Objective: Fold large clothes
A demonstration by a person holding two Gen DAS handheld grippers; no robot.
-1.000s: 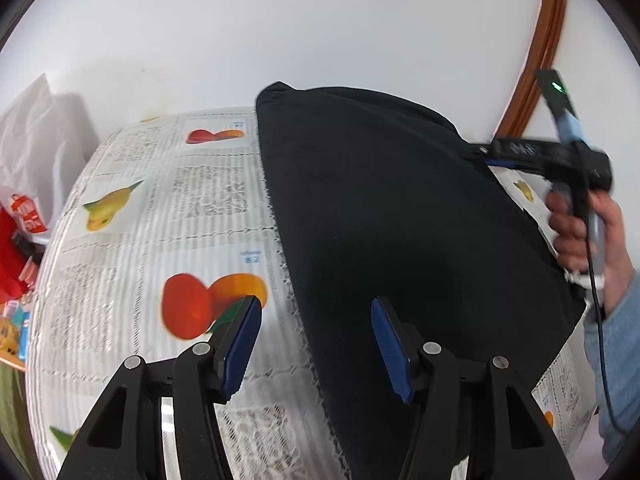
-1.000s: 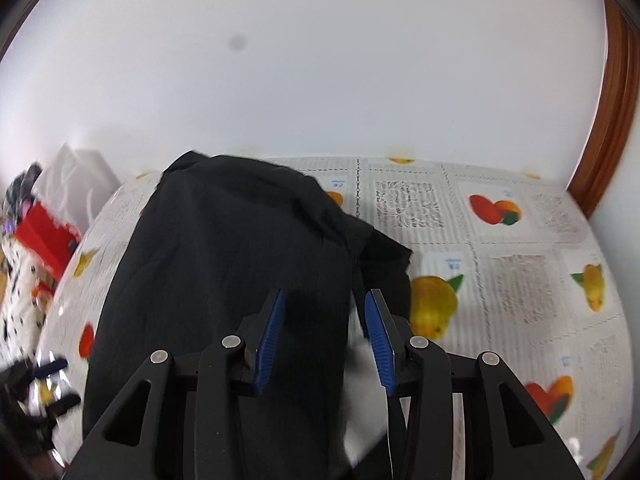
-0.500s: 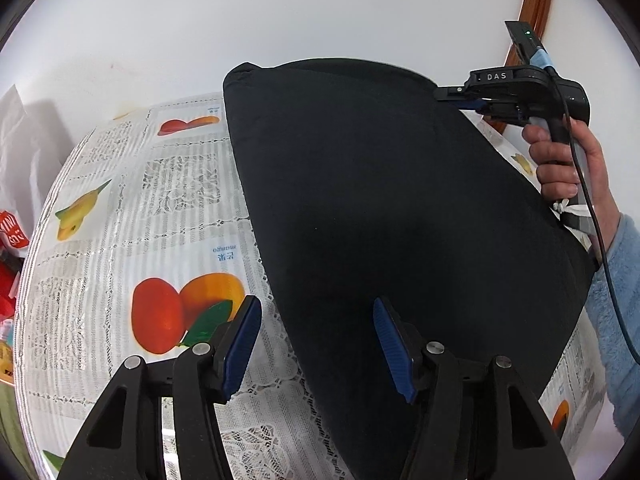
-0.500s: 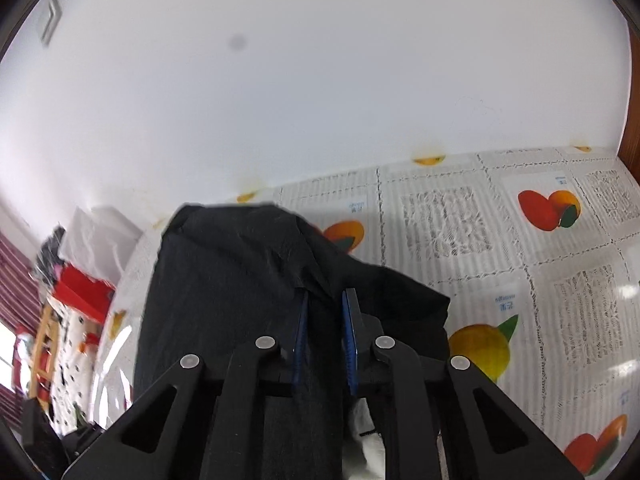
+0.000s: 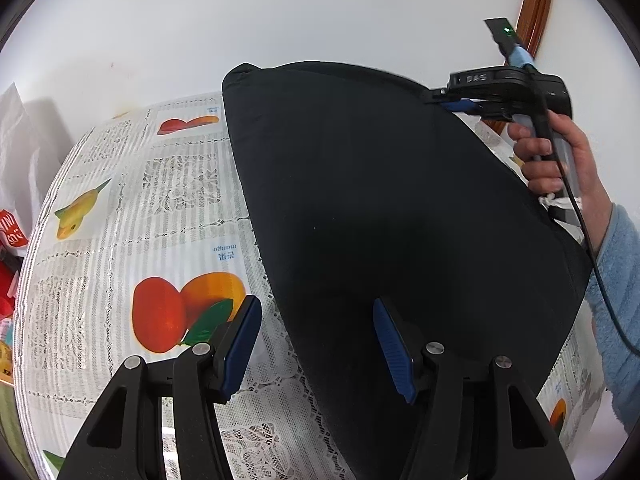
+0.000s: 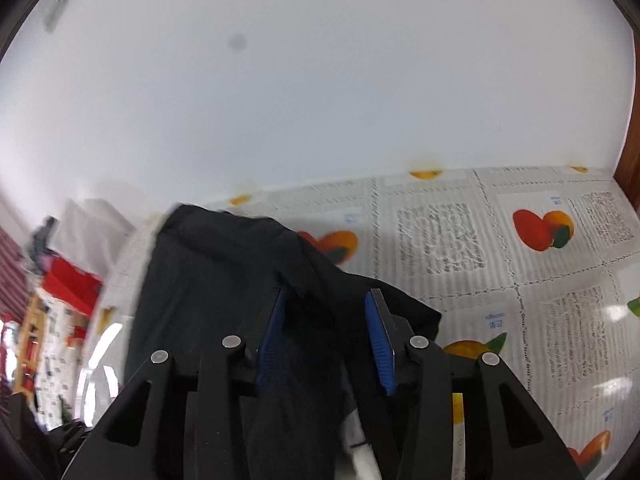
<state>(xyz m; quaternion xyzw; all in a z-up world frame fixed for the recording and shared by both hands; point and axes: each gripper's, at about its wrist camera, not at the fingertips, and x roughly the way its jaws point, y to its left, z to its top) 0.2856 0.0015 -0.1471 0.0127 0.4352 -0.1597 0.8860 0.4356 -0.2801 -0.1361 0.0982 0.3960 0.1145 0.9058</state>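
"Folding the black cloth [image 5: 380, 220], is it hard? How will it feel?" asks the first.

"I think it is soft and floppy, and not heavy. It bends any way you pull it. It will sag in the middle if you lift it by one spot only. It is not slippery, and it will not break," says the second.

"Where is it?"

"It lies on the table cover [image 5: 180, 200] with the fruit pictures, close to the white wall [image 5: 280, 12]. One side edge is lifted up a bit, by the right claw [image 5: 438, 98]."

"Where should I grab it?"

"At the edges and corners, I think, one claw on each, so it stays flat."

"Which way does it point?"

"Its long way runs from the near edge, by the left claw [image 5: 316, 344], away to the wall. The far corner is almost at the wall."

"What is the right claw doing?"

"A hand [image 5: 560, 160] with a blue sleeve [image 5: 616, 280] holds it at the side edge. Its two fingers are spreading apart now. A ridge of cloth sits between them. The blue pads [image 6: 380, 340] do not look like they squeeze it."

"And the left claw?"

"It is spread wide and pinches nothing. It hangs over the near edge, one finger over the table cover and one over the cloth."
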